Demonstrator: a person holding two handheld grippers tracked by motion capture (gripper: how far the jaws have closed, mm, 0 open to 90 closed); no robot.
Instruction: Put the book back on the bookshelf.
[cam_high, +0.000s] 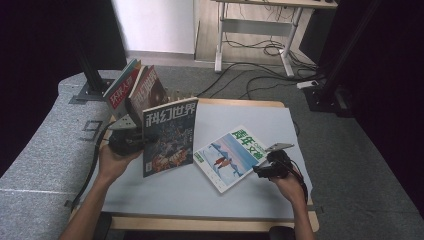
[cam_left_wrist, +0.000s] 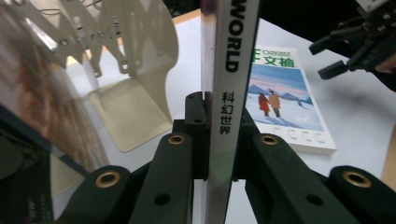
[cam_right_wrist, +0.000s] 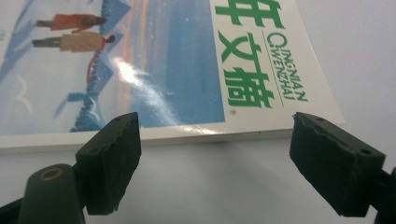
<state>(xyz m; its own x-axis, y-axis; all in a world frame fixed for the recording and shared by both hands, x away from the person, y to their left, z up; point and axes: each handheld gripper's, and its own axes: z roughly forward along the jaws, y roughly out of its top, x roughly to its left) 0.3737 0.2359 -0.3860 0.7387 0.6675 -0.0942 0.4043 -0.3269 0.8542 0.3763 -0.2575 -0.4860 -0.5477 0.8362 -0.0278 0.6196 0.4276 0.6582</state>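
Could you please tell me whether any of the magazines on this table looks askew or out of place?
Yes: the white magazine lies flat, askew to the table edges, while two others lean in the rack and the left tool holds the dark magazine upright.

Two bare forearms, no sleeves, each with a black hand-held gripper: the left hand-held gripper (cam_high: 134, 141) and the right hand-held gripper (cam_high: 261, 171) both carry a grey three-cornered plate and a trailing black cable. Brass-ringed screw holes dot the dark jaws; ridged pads (cam_right_wrist: 113, 161) tip them.
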